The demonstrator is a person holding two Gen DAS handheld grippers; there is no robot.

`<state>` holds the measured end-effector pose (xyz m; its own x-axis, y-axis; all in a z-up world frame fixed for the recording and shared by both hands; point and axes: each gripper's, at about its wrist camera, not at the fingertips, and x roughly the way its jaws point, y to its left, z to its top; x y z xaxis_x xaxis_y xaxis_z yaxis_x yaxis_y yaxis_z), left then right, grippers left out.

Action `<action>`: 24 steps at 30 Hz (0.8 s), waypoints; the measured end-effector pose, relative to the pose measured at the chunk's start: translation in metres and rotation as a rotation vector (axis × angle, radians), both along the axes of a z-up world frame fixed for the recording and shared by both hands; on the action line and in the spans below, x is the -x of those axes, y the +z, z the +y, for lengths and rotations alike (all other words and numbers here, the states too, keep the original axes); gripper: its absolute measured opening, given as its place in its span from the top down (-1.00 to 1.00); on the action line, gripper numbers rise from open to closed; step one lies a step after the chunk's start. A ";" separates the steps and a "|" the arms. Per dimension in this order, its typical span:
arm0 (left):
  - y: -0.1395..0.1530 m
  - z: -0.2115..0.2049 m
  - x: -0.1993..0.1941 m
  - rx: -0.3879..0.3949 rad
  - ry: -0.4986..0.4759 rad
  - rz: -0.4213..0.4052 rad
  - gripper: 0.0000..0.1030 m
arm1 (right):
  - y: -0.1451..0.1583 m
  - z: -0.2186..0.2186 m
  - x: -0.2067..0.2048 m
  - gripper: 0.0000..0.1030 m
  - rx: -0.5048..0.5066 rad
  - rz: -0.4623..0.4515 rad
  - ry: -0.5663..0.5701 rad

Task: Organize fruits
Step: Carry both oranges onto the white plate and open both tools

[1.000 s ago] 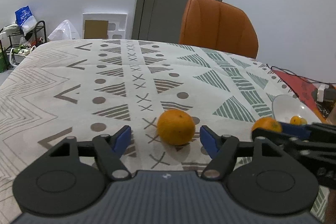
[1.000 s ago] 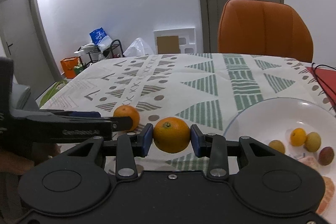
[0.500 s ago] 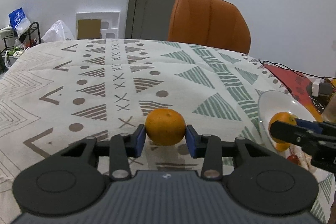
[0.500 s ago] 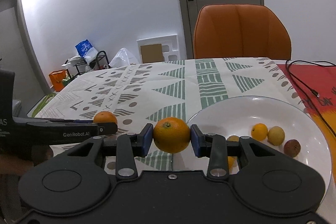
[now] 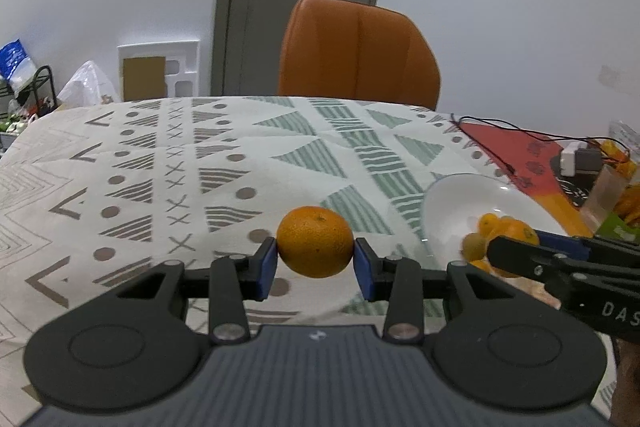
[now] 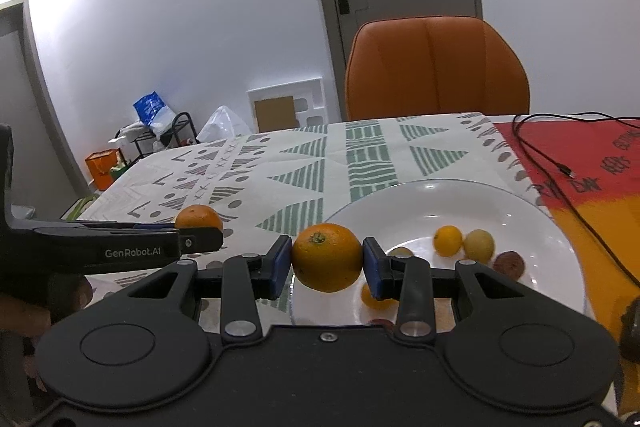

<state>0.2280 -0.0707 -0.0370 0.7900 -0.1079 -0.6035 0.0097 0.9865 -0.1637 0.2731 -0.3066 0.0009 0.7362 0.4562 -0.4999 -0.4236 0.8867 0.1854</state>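
My left gripper point(image 5: 315, 263) is shut on an orange point(image 5: 315, 241) and holds it above the patterned tablecloth, left of the white plate point(image 5: 452, 199). My right gripper point(image 6: 327, 265) is shut on a second orange point(image 6: 327, 257), held over the near left rim of the white plate point(image 6: 532, 227). Several small fruits lie in the plate, among them a small orange one point(image 6: 448, 240) and a yellow one point(image 6: 479, 245). In the right wrist view the left gripper's orange point(image 6: 199, 218) shows at left behind its black finger. The right gripper's fingers point(image 5: 560, 263) reach in from the right of the left wrist view.
An orange chair point(image 5: 356, 51) stands at the table's far side. A black cable point(image 6: 560, 163) runs across the red and yellow mat point(image 6: 592, 171) right of the plate. A white adapter point(image 5: 576, 159) and packaged items sit at the far right. Clutter and a rack point(image 6: 160, 131) stand on the floor at left.
My left gripper closed on the orange on the cloth and lifted it, moving right toward the plate. My right gripper carried its orange rightward to the plate's rim.
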 end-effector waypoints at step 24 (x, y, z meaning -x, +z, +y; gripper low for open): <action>0.012 -0.069 0.008 -0.030 -0.104 -0.034 0.23 | -0.007 -0.073 0.017 0.29 -0.039 -0.001 -0.120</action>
<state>0.2203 -0.1398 -0.0254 0.7955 -0.1724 -0.5809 0.1172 0.9843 -0.1317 0.2566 -0.3794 -0.0062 0.7871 0.3841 -0.4827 -0.3153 0.9231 0.2204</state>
